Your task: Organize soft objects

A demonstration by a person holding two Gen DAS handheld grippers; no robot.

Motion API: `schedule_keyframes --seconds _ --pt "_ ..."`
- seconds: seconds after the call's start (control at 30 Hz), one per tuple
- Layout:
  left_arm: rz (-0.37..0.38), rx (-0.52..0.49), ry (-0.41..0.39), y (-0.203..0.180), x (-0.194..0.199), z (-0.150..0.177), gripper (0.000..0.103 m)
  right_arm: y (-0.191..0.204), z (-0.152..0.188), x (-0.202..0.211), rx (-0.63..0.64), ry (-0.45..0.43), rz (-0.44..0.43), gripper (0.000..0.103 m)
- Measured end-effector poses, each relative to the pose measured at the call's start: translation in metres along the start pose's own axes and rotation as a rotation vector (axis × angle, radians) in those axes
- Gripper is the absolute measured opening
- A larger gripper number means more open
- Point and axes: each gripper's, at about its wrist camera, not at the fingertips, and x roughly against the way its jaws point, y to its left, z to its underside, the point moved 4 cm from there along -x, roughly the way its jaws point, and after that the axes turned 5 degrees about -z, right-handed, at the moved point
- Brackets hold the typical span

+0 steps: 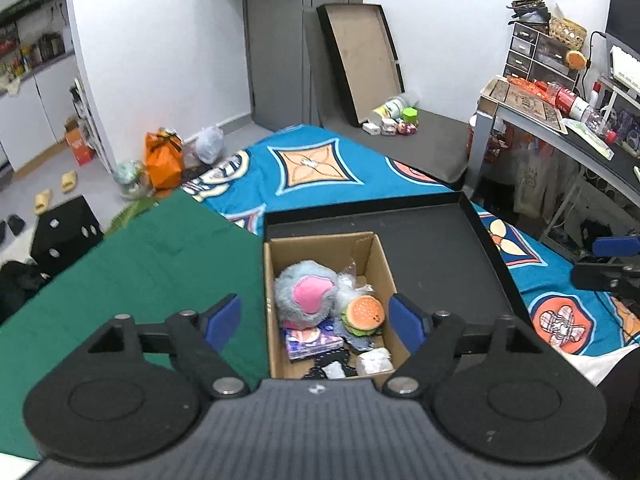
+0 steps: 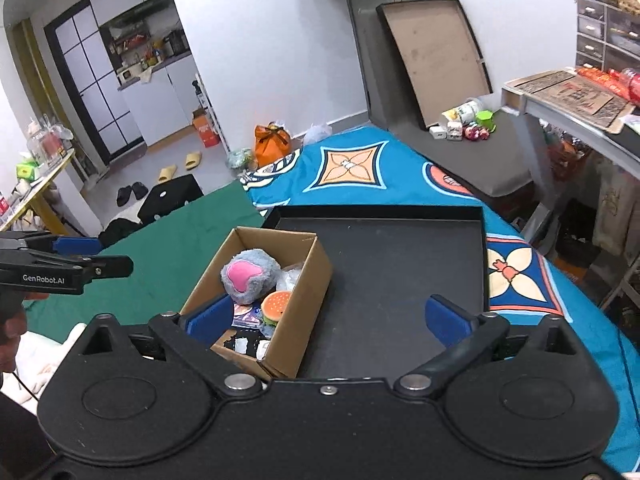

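In the left wrist view, the left gripper (image 1: 316, 322) hangs with its blue-padded jaws wide and empty above the open brown cardboard box (image 1: 276, 280). Inside lie a grey fluffy plush with a pink patch (image 1: 306, 294) and, just right of it, a small plush hamburger (image 1: 363, 314).

In the right wrist view, the right gripper (image 2: 332, 320) is spread wide, holding nothing, over the shallow black tray (image 2: 396, 272); the box sits at the tray's left, under the gripper's left finger.

Plain brown corrugated cardboard for the box (image 1: 380, 264); fluffy grey-and-pink fur on the ball (image 1: 306, 294); smooth printed plush on the burger (image 1: 364, 314). Matt black tray (image 1: 436, 252), matt green cloth (image 1: 160, 260) left, printed blue blanket (image 1: 320, 176) far.
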Motion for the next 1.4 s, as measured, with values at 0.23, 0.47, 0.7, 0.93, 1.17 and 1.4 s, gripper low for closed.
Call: schedule_keyframes --seconds 0.23,0.47,0.7,0.93,1.17,1.4 --pt "0.015 0.033 -0.038 0.006 0.035 -0.001 0.089 0.001 0.005 0.024 -0.019 -0.037 -0.001 0.103" --pt "0.015 0.042 -0.075 0.008 0.071 0.003 0.099 0.003 0.009 0.045 -0.056 -0.088 0.028 0.103" --pt "0.028 0.056 -0.104 0.000 0.095 0.008 0.103 0.013 0.013 0.064 -0.052 -0.095 0.009 0.103" --pt "0.049 0.097 -0.121 -0.011 0.115 0.020 0.103 0.023 0.022 0.080 -0.038 -0.093 0.002 0.103" --pt "0.073 0.137 -0.119 -0.023 0.125 0.037 0.103 0.031 0.035 0.094 -0.036 -0.100 -0.040 0.103" --pt "0.072 0.158 -0.122 -0.033 0.132 0.045 0.103 0.037 0.041 0.103 -0.032 -0.094 -0.043 0.103"
